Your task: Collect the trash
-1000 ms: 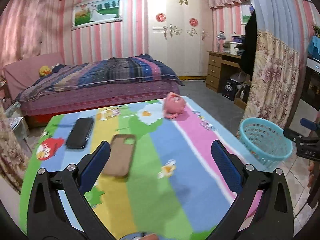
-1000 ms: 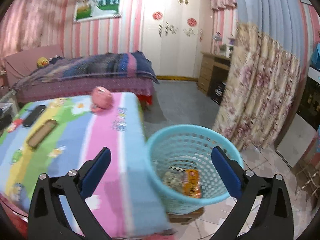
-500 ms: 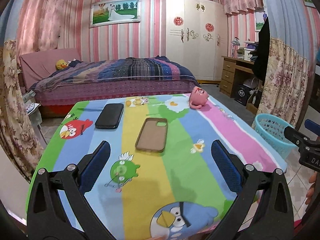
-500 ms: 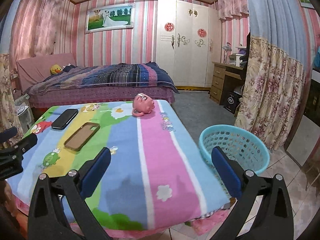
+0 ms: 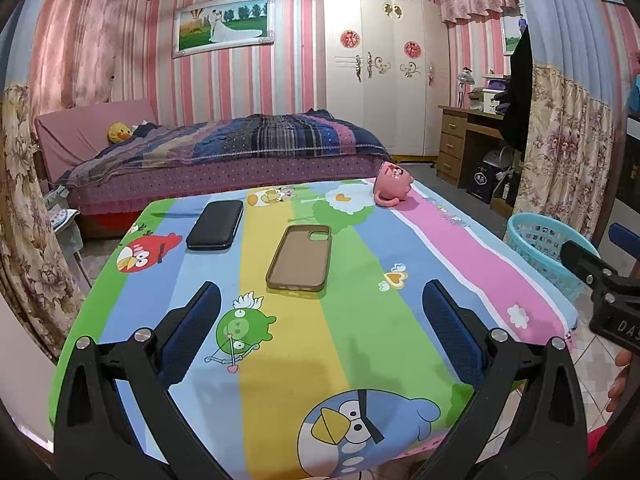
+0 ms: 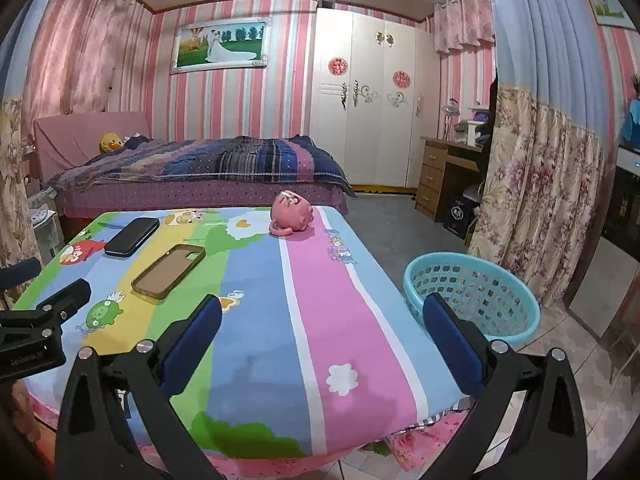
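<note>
**Both tongs empty, no trash left in sight on the bench**

Your basket (image 6: 472, 300) sits on the floor just off the bench's right edge; it is pale blue, perforated plastic, and from here you cannot see its bottom, so whether any trash lies inside cannot be told. On the bench (image 6: 344, 320) no wrapper or scrap shows, only a phone (image 5: 216, 225), an empty phone case (image 5: 301, 257) beside it, and a pink mug (image 5: 394, 186) tipped on its side at the far edge. Judging by that, collecting looks done or nearly so, unless trash lies outside these views. Your left tongs (image 5: 320, 328) and right tongs (image 6: 322, 334) both hover spread wide over the near edge of the bench, holding nothing.
</note>
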`<action>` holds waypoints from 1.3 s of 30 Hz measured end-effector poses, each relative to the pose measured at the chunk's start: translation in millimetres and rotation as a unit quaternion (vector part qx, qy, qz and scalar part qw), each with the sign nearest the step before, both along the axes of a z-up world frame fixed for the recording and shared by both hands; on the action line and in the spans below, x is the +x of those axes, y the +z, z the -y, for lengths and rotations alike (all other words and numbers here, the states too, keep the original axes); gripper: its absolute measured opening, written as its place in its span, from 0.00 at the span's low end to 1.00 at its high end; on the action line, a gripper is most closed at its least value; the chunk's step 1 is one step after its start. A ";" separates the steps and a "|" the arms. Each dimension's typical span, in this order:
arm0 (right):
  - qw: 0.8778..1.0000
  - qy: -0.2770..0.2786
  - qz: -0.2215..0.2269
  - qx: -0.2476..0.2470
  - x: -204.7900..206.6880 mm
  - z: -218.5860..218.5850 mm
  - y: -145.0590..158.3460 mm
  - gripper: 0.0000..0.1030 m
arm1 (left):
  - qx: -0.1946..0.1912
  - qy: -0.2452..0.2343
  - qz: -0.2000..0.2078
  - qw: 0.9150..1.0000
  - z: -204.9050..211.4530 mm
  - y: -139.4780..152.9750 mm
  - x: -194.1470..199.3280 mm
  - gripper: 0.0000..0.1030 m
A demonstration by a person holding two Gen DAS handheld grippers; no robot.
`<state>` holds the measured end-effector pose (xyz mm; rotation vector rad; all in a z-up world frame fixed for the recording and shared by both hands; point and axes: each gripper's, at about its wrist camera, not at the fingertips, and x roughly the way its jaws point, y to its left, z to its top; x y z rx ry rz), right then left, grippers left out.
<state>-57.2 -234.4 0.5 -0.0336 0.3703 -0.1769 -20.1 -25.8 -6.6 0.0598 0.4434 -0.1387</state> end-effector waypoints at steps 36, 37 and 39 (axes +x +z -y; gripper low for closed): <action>0.999 0.018 0.021 -0.021 -5.8 -20.1 5.9 0.96 | -0.008 0.009 0.021 1.000 -5.5 6.7 -5.5 0.95; 0.999 0.018 0.021 -0.021 -6.0 -19.8 5.9 0.95 | -0.010 0.010 0.020 1.000 -6.2 6.4 -4.9 0.95; 0.999 0.018 0.021 -0.021 -5.8 -20.1 5.9 0.96 | -0.013 0.012 0.017 1.000 -7.7 5.7 -3.7 0.95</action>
